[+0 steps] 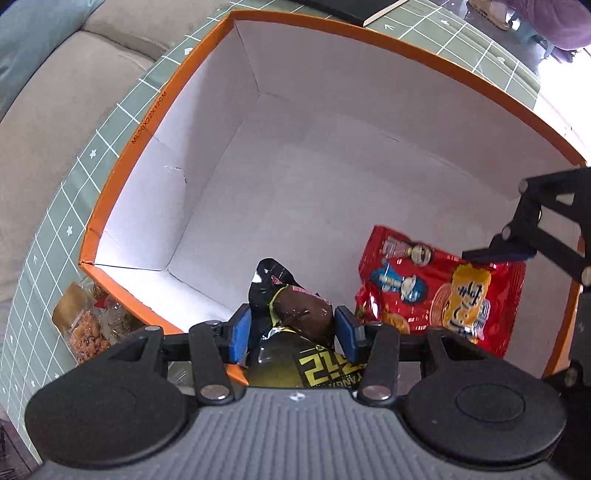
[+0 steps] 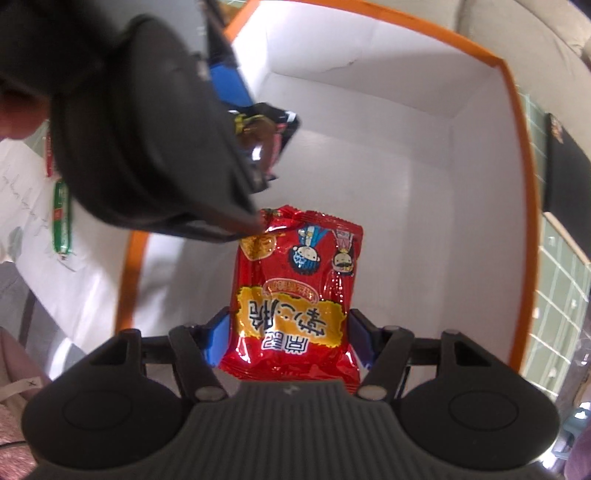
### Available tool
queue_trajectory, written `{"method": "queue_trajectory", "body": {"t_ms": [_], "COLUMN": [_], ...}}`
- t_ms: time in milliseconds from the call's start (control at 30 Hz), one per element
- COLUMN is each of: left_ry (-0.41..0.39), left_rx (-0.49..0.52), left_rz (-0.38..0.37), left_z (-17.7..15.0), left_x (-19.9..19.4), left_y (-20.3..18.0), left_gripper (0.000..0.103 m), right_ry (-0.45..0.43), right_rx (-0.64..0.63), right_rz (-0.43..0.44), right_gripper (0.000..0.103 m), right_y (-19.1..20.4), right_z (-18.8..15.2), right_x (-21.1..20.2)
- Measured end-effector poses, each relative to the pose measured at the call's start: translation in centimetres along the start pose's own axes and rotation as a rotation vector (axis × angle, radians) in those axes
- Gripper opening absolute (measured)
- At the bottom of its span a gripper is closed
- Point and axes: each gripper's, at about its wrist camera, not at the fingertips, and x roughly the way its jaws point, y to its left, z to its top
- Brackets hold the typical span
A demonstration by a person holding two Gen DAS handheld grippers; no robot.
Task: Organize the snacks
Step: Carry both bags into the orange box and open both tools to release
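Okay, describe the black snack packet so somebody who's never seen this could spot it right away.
Find the big orange box with white inside walls. Two packets sit over it, each between a tool's blue pads. The black snack packet is the dark, glossy one with yellow lettering in the left tool, beside the bright red cartoon packet.

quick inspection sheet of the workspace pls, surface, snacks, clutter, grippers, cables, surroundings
surface: green mat with white grid, under the box
job's things: orange box with white inside; black snack pack over the box's near edge; red snack bag inside the box area
clutter: clear packs of brown snacks on the mat outside the box; green-wrapped stick on white paper beside the box
grippers: left gripper closed on the black snack pack; right gripper has blue pads at both sides of the red snack bag, contact unclear
cables: nothing seen
surroundings: beige sofa cushion beyond the mat; dark book past the box
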Motion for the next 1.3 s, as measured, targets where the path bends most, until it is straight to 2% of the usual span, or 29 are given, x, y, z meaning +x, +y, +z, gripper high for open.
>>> {"method": "queue_trajectory", "body": {"t_ms": [133, 267, 400, 533, 667, 867, 1000, 1133, 1167, 1200, 1300], "left_ry": [0.016, 0.039, 0.043, 0.047, 0.069, 0.075, 0.065, 0.064, 0.061, 0.055, 0.044], "left_rx": [0.04, 0.053, 0.058, 0.095, 0.169, 0.144, 0.137, 0.135, 0.139, 0.144, 0.141], "left_rz": [0.03, 0.067, 0.082, 0.056, 0.136, 0.215, 0.165, 0.109, 0.109, 0.125, 0.116], "left_z": [-0.5, -1.6, -2.6, -2.8, -2.5, -2.6, -2.7, -2.9, -2.8, -2.9, -3.2], "left_x": [0.3, 0.8, 1.0, 1.3, 2.5, 2.8, 2.1, 2.5, 2.6, 2.6, 2.5], "left_y": [0.1, 0.8, 1.6, 1.4, 1.5, 3.9, 4.5, 4.1, 3.9, 3.8, 3.9], "left_gripper": [0.054, 0.054, 0.055, 0.055, 0.055, 0.055, 0.056, 0.059, 0.059, 0.065, 0.065], "right_ry": [0.0, -0.017, -0.006, 0.017, 0.032, 0.035, 0.032, 0.05, 0.054, 0.055, 0.05], "right_rx": [0.024, 0.006, -0.03, -0.037, 0.017, 0.091, 0.07, 0.066, 0.063, 0.064, 0.07], "right_rz": [0.079, 0.106, 0.081, 0.002, 0.016, 0.112, 0.086, 0.027, 0.017, 0.014, 0.01], "right_gripper": [0.063, 0.063, 0.063, 0.064, 0.064, 0.064, 0.065, 0.067, 0.067, 0.067, 0.069], "right_y": [1.0, 2.8, 2.6, 1.7, 0.5, 1.8, 3.1, 2.4, 2.4, 2.6, 2.9], "right_z": [0.5, 1.2, 1.1, 0.7, 0.4, 0.5, 1.2, 1.7, 1.8, 1.7, 1.7], "right_x": [0.0, 0.0, 0.3, 0.4, 0.5, 1.4, 1.6, 1.9, 2.0, 2.0, 2.0]}}
